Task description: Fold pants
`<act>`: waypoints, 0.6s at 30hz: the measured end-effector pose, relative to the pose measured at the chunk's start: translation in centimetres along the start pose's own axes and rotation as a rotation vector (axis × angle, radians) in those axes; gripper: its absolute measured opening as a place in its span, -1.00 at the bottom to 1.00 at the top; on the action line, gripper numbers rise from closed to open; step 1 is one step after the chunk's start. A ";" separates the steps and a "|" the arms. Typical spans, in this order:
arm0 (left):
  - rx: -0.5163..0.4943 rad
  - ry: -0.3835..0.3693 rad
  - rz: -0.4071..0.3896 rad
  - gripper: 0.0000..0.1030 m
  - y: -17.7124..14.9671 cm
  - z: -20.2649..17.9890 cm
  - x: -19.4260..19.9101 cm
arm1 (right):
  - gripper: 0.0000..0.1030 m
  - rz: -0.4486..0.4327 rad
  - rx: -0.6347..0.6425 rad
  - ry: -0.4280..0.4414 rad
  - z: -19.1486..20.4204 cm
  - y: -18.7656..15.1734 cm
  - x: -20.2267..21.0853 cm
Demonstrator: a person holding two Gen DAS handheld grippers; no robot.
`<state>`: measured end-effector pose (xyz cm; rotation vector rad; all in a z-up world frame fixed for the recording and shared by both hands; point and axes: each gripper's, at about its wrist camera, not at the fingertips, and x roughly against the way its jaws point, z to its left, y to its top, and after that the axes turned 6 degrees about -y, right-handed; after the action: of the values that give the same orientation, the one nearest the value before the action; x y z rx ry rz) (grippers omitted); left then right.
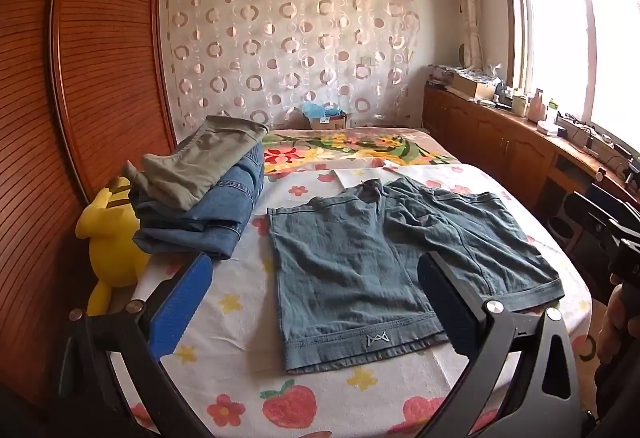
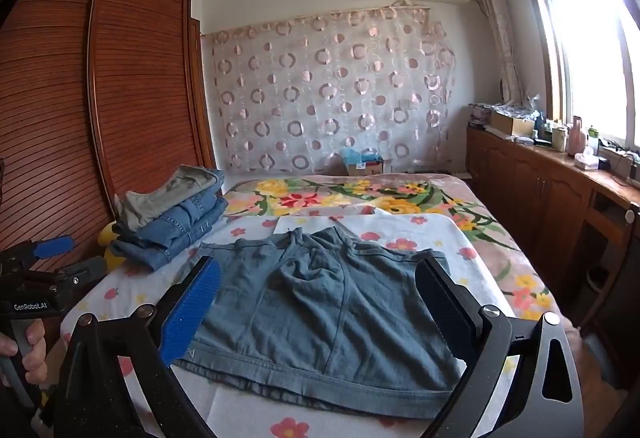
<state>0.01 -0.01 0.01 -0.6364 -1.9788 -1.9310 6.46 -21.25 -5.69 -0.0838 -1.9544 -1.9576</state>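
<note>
A pair of grey-blue denim shorts (image 1: pixel 384 262) lies spread flat on the bed, legs toward me, waist away; it also shows in the right wrist view (image 2: pixel 320 310). My left gripper (image 1: pixel 316 302) is open and empty, held above the near hem of the left leg. My right gripper (image 2: pixel 318 306) is open and empty, held above the near hem of the right leg. The left gripper also shows at the left edge of the right wrist view (image 2: pixel 44 258), held in a hand. Neither gripper touches the shorts.
A stack of folded jeans and olive trousers (image 1: pixel 200 194) sits on the bed's left side, beside a yellow plush toy (image 1: pixel 112 238). A wooden wardrobe (image 1: pixel 80 78) stands at left. A low cabinet (image 1: pixel 520 142) with clutter runs along the right wall under the window.
</note>
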 end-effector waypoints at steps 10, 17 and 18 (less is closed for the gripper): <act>-0.022 0.013 -0.015 1.00 0.0 -0.1 0.0 | 0.90 -0.004 0.005 0.010 -0.3 -0.1 0.2; -0.020 0.008 -0.017 1.00 0.0 -0.1 0.0 | 0.90 -0.006 0.009 0.006 0.3 0.0 -0.1; -0.020 0.009 -0.017 1.00 0.0 -0.1 0.0 | 0.90 -0.006 0.009 0.008 0.3 0.0 -0.1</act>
<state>-0.02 -0.06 0.02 -0.6165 -1.9683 -1.9625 6.50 -20.94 -5.76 -0.0675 -1.9605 -1.9501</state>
